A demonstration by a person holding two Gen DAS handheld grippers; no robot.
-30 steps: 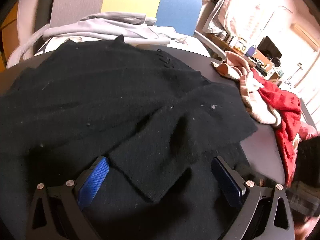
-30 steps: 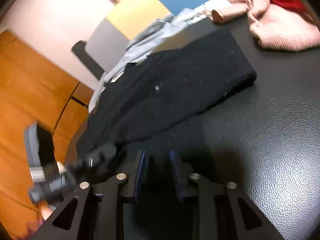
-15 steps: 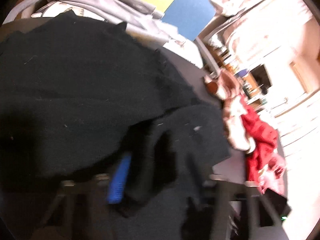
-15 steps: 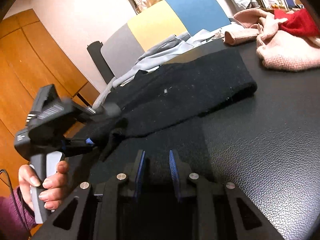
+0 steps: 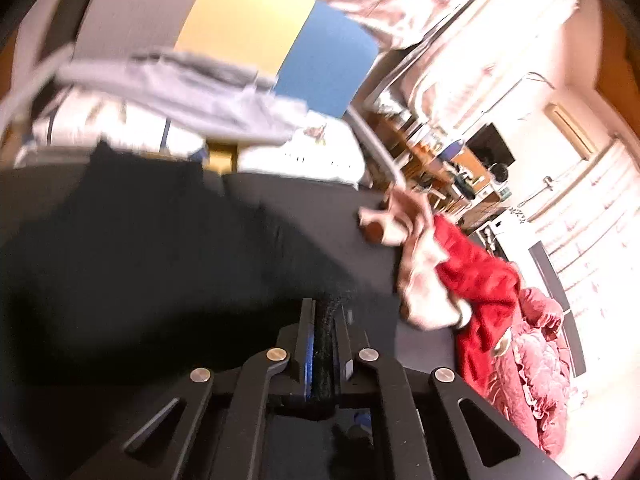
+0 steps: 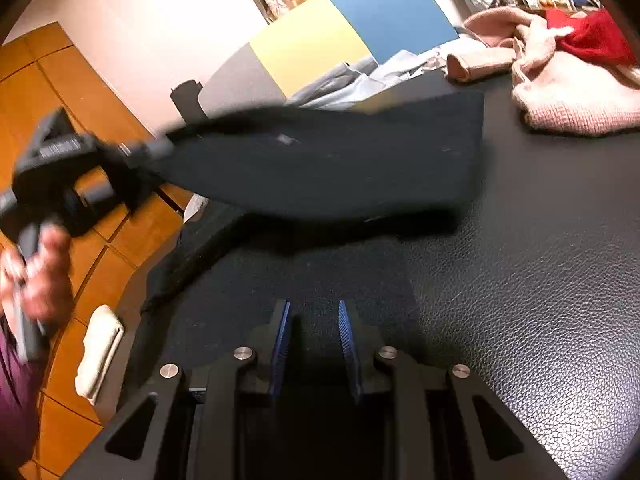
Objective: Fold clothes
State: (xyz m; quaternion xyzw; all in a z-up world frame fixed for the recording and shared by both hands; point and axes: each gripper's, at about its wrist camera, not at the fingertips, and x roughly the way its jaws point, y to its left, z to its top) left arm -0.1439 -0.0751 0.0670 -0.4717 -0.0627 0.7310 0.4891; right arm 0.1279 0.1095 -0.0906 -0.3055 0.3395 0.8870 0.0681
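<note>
A black knit garment (image 5: 160, 280) lies on the black leather table (image 6: 540, 280). My left gripper (image 5: 325, 320) is shut on a fold of its edge, with dark fabric pinched between the blue pads. In the right wrist view the left gripper (image 6: 156, 148) is raised at the left and lifts a flap of the black garment (image 6: 340, 168) clear of the table, blurred by motion. A hand (image 6: 36, 272) holds its handle. My right gripper (image 6: 314, 320) rests low on the near part of the garment. Its pads stand slightly apart with black fabric filling the gap.
A pink knit (image 6: 572, 100) and a red garment (image 6: 592, 36) are heaped at the table's far right. Behind the table stands a chair with a grey, yellow and blue back (image 6: 320, 40), with pale grey clothing (image 6: 360, 80) draped over it. On the wooden floor at the left lies a white cloth (image 6: 98, 352).
The left gripper went from wide open over the black garment to shut on a fold of it. It has risen, pulling the flap up off the table. The right gripper stayed put.
</note>
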